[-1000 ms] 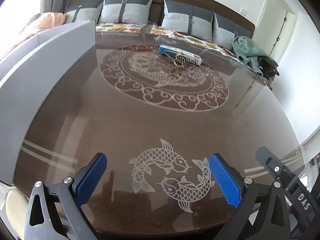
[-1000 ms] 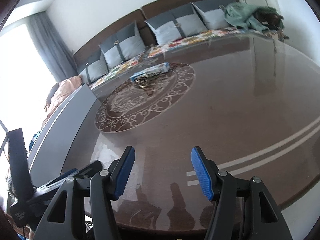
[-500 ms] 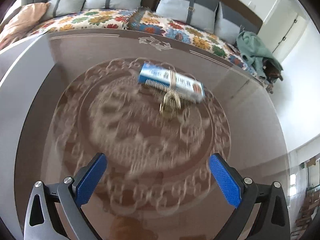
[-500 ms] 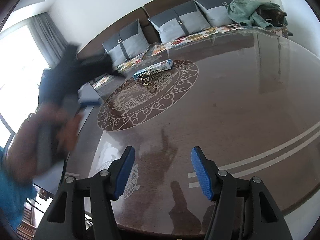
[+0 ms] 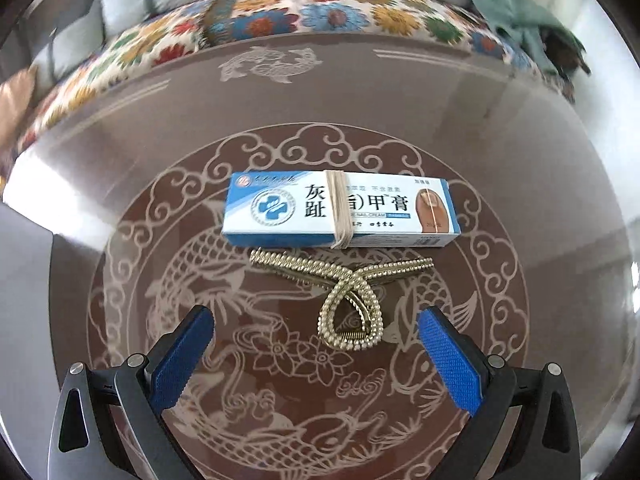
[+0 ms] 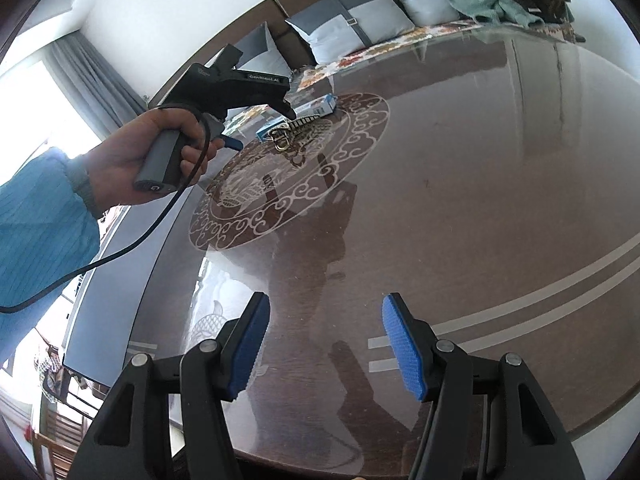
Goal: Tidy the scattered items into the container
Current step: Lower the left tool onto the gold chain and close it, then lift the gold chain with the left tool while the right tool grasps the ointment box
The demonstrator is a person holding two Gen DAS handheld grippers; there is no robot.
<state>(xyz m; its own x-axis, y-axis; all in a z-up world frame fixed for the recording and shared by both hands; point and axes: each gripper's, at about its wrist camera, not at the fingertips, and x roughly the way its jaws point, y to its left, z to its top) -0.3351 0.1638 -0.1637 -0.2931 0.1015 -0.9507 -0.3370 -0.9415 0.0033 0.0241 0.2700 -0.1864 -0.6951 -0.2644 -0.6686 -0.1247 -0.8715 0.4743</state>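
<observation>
Two scattered items lay touching at the middle of the round glass-topped counter (image 5: 520,128), on its etched dragon medallion: a blue-and-white nail cream box (image 5: 340,210) with a rubber band (image 5: 340,212) round its middle, and just in front of it a gold, bead-studded hair clip (image 5: 348,300) with its looped end toward the camera. The left gripper (image 5: 316,356) pointed steeply down over them, its blue pads spread wide apart with nothing between them, the clip's loop lying just ahead of the gap. In the right wrist view a hand (image 6: 160,160) in a light blue sleeve (image 6: 40,232) held that gripper by its grey handle above the box (image 6: 316,106) and clip (image 6: 294,130). The right gripper (image 6: 324,348) hung over the near part of the counter (image 6: 480,200), well apart from the items, its pads likewise spread and empty. A sofa (image 5: 340,12) with a flowered cover and grey cushions stood beyond the counter, a green cloth (image 6: 488,0) heaped at one end.
</observation>
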